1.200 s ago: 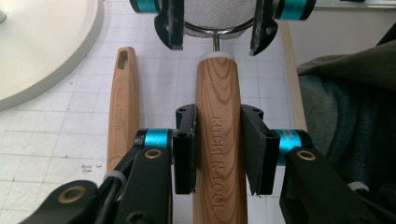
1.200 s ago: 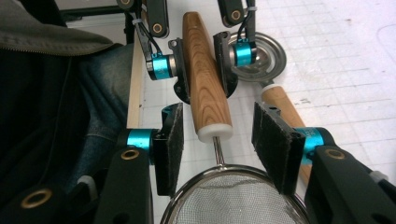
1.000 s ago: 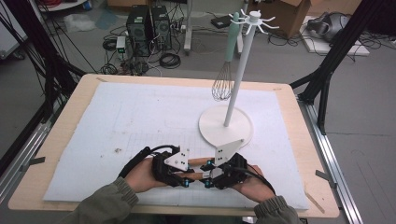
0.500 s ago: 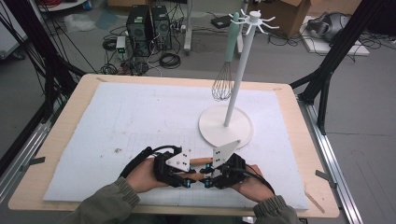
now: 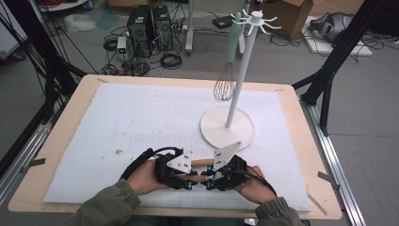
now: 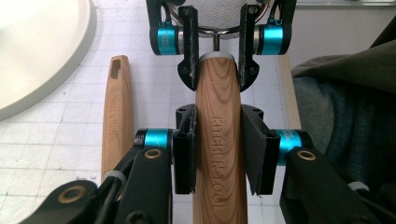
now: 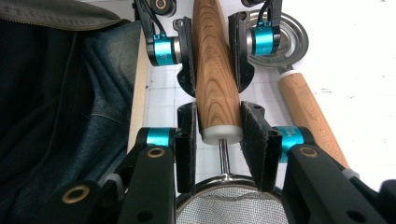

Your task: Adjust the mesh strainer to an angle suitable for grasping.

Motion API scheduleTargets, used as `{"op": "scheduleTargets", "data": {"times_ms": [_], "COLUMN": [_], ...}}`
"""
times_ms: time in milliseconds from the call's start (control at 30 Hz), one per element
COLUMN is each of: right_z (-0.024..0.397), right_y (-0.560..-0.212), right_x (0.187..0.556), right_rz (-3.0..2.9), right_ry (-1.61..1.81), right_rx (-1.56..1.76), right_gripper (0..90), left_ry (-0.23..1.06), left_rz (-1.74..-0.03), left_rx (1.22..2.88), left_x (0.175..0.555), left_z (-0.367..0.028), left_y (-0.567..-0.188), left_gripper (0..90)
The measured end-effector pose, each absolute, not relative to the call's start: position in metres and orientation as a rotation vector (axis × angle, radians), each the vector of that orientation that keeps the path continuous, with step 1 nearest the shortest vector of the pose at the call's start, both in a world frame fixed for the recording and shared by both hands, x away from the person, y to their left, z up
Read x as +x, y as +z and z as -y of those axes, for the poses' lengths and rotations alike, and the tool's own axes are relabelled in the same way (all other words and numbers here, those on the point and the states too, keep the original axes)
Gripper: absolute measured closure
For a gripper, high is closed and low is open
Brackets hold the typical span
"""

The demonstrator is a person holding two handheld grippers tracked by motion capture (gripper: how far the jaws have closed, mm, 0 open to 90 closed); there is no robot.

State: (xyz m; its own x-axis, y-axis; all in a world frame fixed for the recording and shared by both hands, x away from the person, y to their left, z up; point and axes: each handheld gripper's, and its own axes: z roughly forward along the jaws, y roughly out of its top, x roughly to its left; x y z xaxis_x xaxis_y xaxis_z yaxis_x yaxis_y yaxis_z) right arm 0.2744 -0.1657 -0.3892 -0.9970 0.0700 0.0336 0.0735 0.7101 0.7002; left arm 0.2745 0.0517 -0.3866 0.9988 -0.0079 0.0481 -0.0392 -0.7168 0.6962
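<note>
1. Near the front edge of the bench [image 5: 301, 136], both hand-held grippers meet nose to nose over a wooden-handled sieve.
2. The left hand-held gripper [image 6: 217, 151] clamps its black padded jaws on the sieve's handle [image 6: 218, 154], a rounded, grained wooden shaft with lettering burned along it.
3. The right hand-held gripper [image 7: 219, 144] has just been closing its jaws around the same handle, at the pale collar end where a thin metal stem runs to the mesh; the pads sit against the wood or just beside it, and I cannot tell if they press.
4. The sieve's bowl [image 7: 233, 207] is fine wire mesh in a shiny steel rim, seen under the right hand-held gripper.
5. A second tool lies on the mat just beside it, farther from the front edge: a slimmer wooden handle [image 6: 116, 121] with a slot at its end, and a round polished metal head [image 7: 289, 44].
6. The bench has a pale wood top covered by a white gridded mat [image 5: 141, 117].
7. Toward the back right corner stands a white stand [image 5: 228, 127] with a round flat base, thin post and hooked top.
8. A wire whisk [image 5: 225, 84] with a pale green handle hangs from it.
</note>
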Motion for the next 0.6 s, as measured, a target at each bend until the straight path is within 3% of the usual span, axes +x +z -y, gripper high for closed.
{"op": "scheduleTargets", "data": {"times_ms": [233, 267, 300, 333, 367, 600], "right_z": [0.1652, 0.1653, 0.1665, 0.1688, 0.1709, 0.1662], "right_y": [-0.3887, -0.3883, -0.3864, -0.3838, -0.3823, -0.3867], "right_x": [0.2739, 0.2739, 0.273, 0.2715, 0.272, 0.2719], "right_rz": [2.897, 2.898, 2.894, 2.912, 2.891, 2.941], "right_ry": [-1.206, -1.206, -1.221, -1.26, -1.295, -1.203], "right_rx": [-0.116, -0.113, -0.113, -0.105, -0.103, -0.105], "right_gripper": [68.2, 70.7, 90.0, 90.0, 90.0, 89.7], "left_ry": [0.04, 0.047, 0.031, -0.001, -0.001, 0.039], "left_rz": [0.024, 0.012, 0.015, 0.038, 0.079, 0.035], "left_rx": [2.369, 2.371, 2.378, 2.375, 2.357, 2.369], "left_x": [0.2756, 0.2756, 0.2767, 0.2758, 0.2737, 0.2773], "left_z": [-0.0532, -0.0534, -0.0543, -0.0559, -0.0566, -0.0591], "left_y": [-0.3864, -0.3873, -0.3878, -0.3876, -0.3874, -0.39], "left_gripper": [67.1, 67.2, 65.5, 70.1, 88.5, 86.6]}}
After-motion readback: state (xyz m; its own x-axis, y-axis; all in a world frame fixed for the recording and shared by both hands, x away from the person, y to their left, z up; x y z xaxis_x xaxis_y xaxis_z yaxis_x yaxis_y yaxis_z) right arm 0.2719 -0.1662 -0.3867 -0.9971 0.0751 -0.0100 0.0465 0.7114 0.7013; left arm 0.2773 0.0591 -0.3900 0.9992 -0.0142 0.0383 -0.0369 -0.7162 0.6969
